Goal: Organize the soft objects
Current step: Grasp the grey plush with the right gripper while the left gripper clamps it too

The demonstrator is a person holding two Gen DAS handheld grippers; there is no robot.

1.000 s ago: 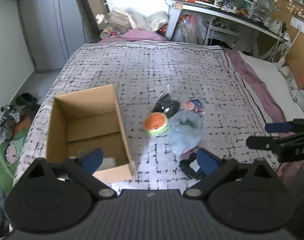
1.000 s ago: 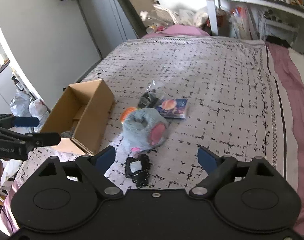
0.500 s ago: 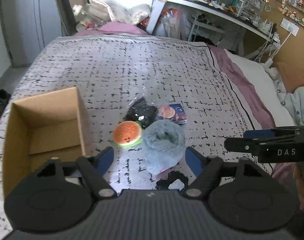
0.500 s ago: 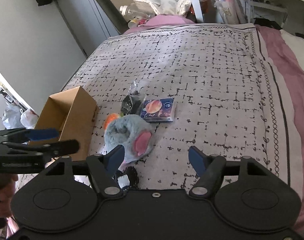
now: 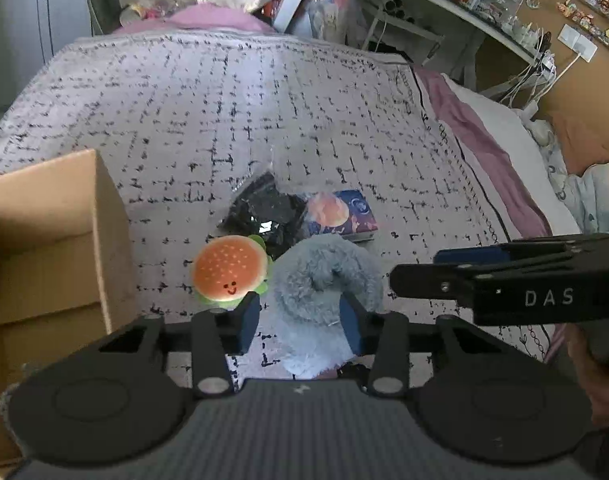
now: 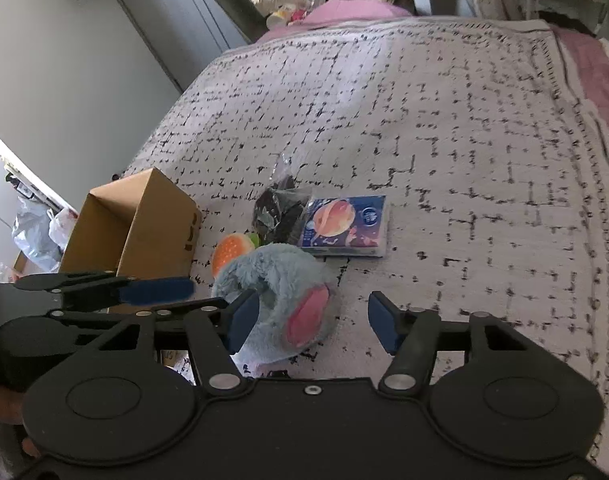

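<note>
Bed cover (image 5: pixel 264 92): lying under everything, grey with a black grid print.
Cardboard box (image 5: pixel 44 248): sitting open at the left, just beside the toys.
Left gripper (image 5: pixel 300 320): hovering with jaws spread, straddling the near end of the grey plush toy (image 5: pixel 324 280), neither pad visibly pressing it.
Right gripper (image 6: pixel 312 320): hanging over the same plush, jaws spread wide, gripping nothing.
Tissue pack (image 6: pixel 344 222): lying flat beyond the plush.
Black bagged item (image 5: pixel 268 212): resting beside the tissue pack.
Burger plush (image 5: pixel 230 270): sitting against the grey plush.
</note>
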